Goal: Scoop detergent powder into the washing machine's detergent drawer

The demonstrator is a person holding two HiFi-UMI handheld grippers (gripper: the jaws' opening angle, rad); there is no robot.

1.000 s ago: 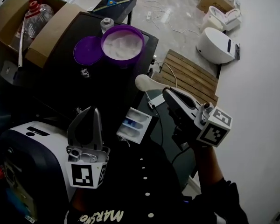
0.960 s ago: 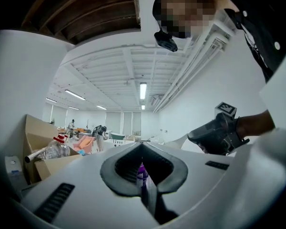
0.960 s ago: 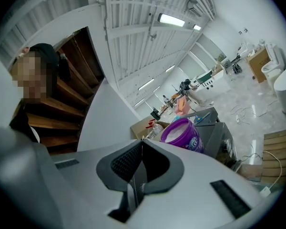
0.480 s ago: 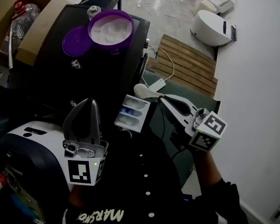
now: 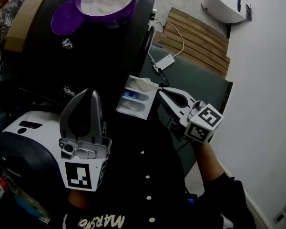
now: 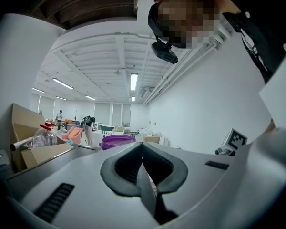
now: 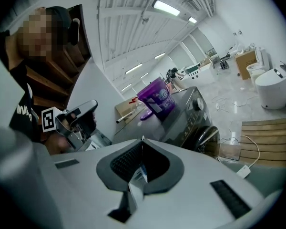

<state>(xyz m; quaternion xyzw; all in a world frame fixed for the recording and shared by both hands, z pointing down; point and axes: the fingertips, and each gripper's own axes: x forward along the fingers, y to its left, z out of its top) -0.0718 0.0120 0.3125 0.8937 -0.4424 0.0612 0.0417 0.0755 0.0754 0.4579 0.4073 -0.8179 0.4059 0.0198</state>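
Note:
The washing machine's detergent drawer [image 5: 133,108] stands pulled out, white with a blue compartment. My right gripper [image 5: 160,91] is shut on the handle of a white scoop [image 5: 144,84], whose bowl holds white powder and hangs over the drawer's far end. In the right gripper view the thin handle shows between the jaws of the right gripper [image 7: 142,140]. The purple tub [image 5: 106,1] of powder sits on the black machine top with its lid [image 5: 66,16] beside it. To the left of the drawer my left gripper [image 5: 88,93] is shut and holds nothing; the left gripper [image 6: 142,145] points level toward the tub [image 6: 117,141].
A cardboard box [image 5: 25,14] with a plastic bottle stands at the machine's left. A wooden slatted board [image 5: 195,38], a white adapter with its cable [image 5: 165,61] and a green mat [image 5: 200,82] lie on the floor at right. A white rounded appliance [image 5: 226,5] sits beyond.
My right gripper has come down and toward the machine, carrying the scoop from above the floor to over the drawer. The left gripper has sunk a little.

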